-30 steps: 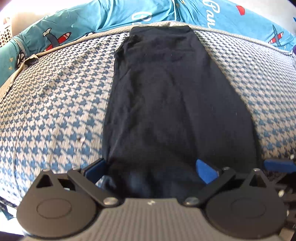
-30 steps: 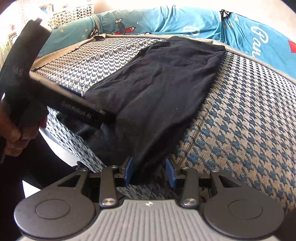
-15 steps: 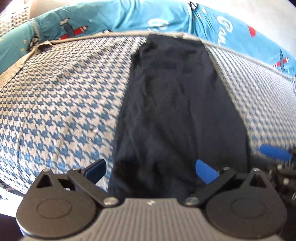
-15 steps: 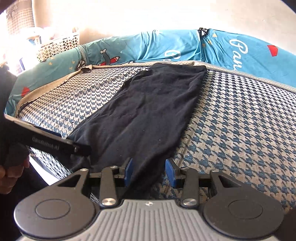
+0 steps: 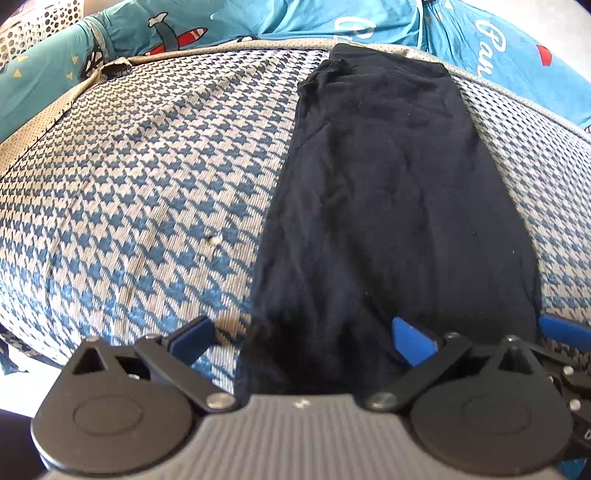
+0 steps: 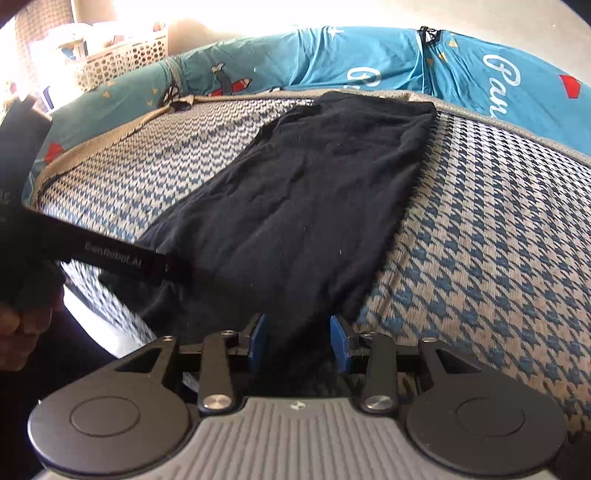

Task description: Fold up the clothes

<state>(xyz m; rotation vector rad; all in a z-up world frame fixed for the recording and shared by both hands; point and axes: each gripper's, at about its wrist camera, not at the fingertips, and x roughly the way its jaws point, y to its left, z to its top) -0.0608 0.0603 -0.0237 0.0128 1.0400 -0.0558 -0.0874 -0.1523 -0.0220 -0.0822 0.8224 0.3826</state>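
A dark navy garment lies folded into a long strip on the houndstooth mattress, its near end hanging over the front edge. My left gripper stands wide open over the near left corner: one finger is above bare mattress, the other above the cloth. My right gripper is at the near right corner, its jaws partly apart, with cloth lying between the blue pads and no clear pinch. The left gripper also shows in the right wrist view, held by a hand.
Teal bedding printed with planes and lettering runs along the mattress's far edge. A white perforated basket stands at the back left. The mattress's front edge drops off just below both grippers.
The left gripper has rolled and shifted left: its left finger, earlier at the cloth's edge, is now over bare mattress. The right gripper keeps the same gap around the cloth.
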